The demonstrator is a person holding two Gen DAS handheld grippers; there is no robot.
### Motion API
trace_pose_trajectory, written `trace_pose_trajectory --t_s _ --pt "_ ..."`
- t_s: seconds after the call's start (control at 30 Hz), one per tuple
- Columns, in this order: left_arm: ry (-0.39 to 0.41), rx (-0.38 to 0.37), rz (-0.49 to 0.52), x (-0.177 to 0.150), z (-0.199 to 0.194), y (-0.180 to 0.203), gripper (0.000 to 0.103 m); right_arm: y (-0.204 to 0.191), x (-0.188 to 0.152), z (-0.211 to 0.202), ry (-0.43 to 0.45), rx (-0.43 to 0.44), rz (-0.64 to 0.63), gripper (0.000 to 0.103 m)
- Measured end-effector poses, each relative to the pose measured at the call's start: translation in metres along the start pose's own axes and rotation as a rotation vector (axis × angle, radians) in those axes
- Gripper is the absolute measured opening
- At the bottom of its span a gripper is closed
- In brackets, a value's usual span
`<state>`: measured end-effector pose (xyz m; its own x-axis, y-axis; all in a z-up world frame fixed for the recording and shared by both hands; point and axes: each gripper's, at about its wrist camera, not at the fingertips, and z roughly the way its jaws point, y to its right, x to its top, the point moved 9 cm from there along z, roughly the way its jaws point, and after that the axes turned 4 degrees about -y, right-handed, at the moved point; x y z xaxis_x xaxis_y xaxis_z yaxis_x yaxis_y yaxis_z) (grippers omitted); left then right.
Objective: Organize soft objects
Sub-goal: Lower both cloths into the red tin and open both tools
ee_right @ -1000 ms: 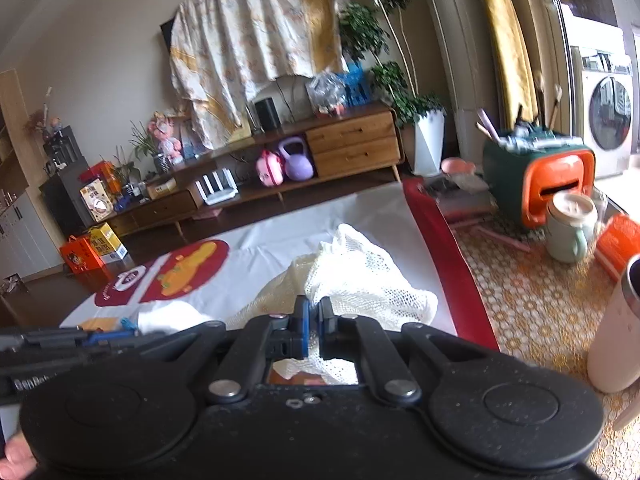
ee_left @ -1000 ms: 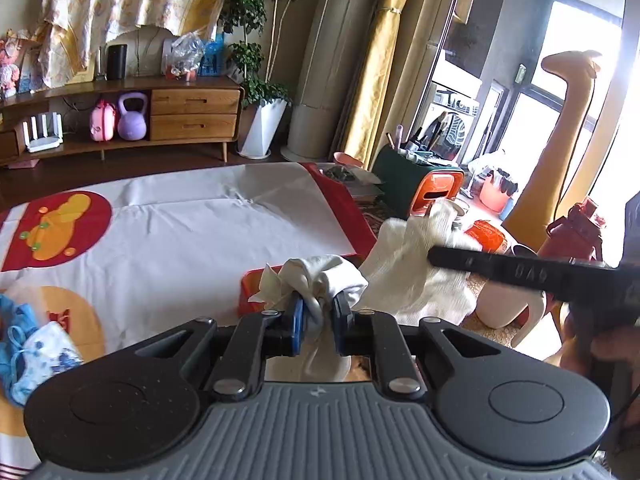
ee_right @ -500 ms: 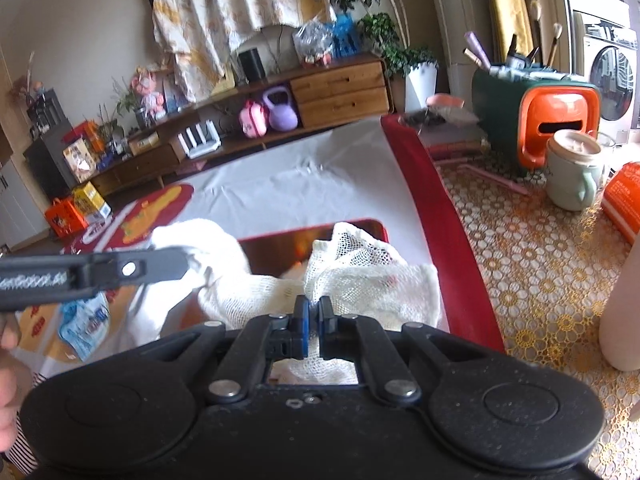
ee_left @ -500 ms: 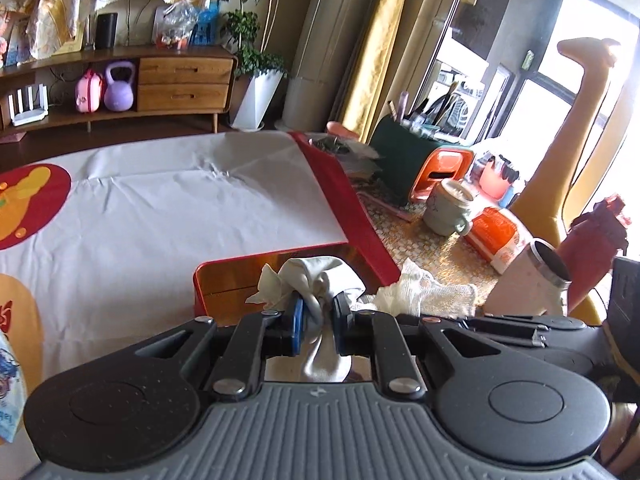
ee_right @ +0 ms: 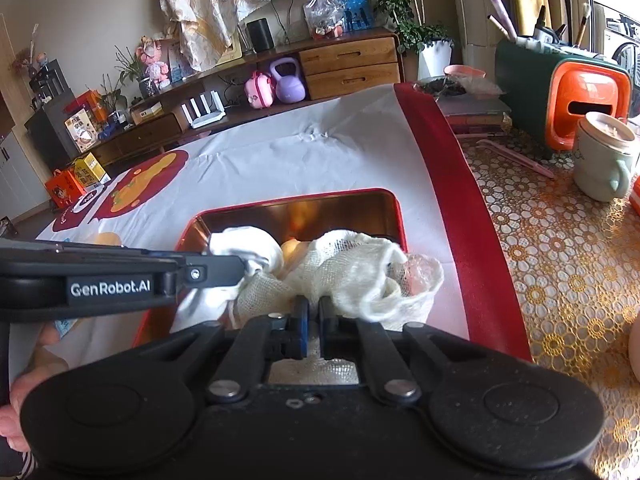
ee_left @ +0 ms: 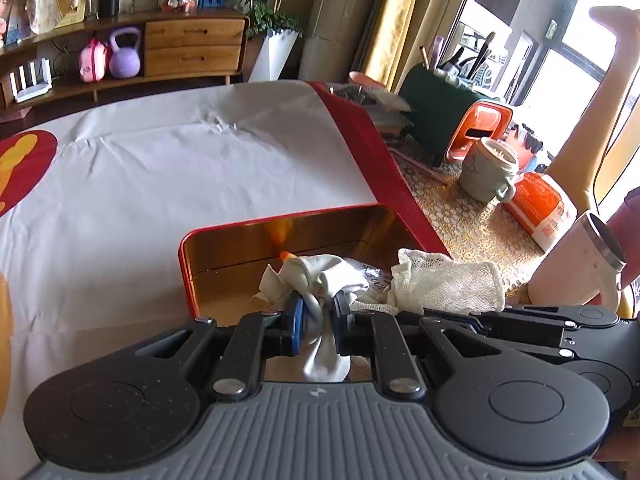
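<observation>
My left gripper (ee_left: pixel 317 318) is shut on a white sock (ee_left: pixel 326 280) and holds it inside the near end of a red tin box (ee_left: pixel 280 224) with a gold inside. My right gripper (ee_right: pixel 313 320) is shut on a cream mesh cloth (ee_right: pixel 360 276) and holds it over the box's near right part. In the right wrist view the box (ee_right: pixel 296 200) lies open ahead, the white sock (ee_right: pixel 244 248) sits at its left, and the left gripper's arm (ee_right: pixel 120 276) reaches in from the left. In the left wrist view the cream cloth (ee_left: pixel 444 284) lies right of the sock.
The box rests on a white table cover (ee_left: pixel 180 168) with a red border (ee_left: pixel 380 160). To the right stand a green mug (ee_left: pixel 486 168), an orange packet (ee_left: pixel 540 208), a white tumbler (ee_left: pixel 576 260) and a green-and-orange holder (ee_right: pixel 560 84). A wooden sideboard (ee_right: pixel 348 64) is behind.
Both grippers have come down and forward with their cloths, from above the table cover to the red box. The box now fills more of both views. Both stay shut.
</observation>
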<state>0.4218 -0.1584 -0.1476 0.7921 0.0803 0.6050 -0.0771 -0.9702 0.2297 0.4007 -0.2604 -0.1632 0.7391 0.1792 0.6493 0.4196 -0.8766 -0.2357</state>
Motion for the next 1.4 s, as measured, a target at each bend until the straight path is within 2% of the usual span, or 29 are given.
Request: trace_pose_trajectory --t_s 0.27,0.43,0.6,0.9,1.03,1.13,1.4 --pt "-0.055 0.007 0.005 -0.01 0.022 -0.002 0.014 0.001 -0.005 0.005 -0.013 0.005 -0.025 0.009" --pt "-0.089 0.005 -0.006 -0.016 0.029 -0.005 0.014 0.001 -0.008 -0.004 -0.02 0.002 -0.041 0.018" --pt "-0.089 0.024 0.023 -0.019 0.027 -0.003 0.015 0.004 -0.015 -0.015 -0.024 0.005 -0.027 0.026" --pt "-0.084 0.051 0.091 -0.023 0.012 0.007 0.015 0.0 -0.022 -0.028 -0.027 -0.001 -0.025 0.039" --pt "-0.078 0.038 0.102 -0.025 0.003 0.009 0.016 0.0 -0.022 -0.036 -0.022 -0.007 -0.019 0.042" --pt "-0.074 0.033 0.102 -0.027 -0.004 0.009 0.02 -0.001 -0.023 -0.042 -0.016 -0.009 -0.012 0.043" --pt "-0.058 0.016 0.108 -0.031 -0.025 0.012 0.02 -0.006 -0.022 -0.06 0.004 -0.014 -0.014 0.047"
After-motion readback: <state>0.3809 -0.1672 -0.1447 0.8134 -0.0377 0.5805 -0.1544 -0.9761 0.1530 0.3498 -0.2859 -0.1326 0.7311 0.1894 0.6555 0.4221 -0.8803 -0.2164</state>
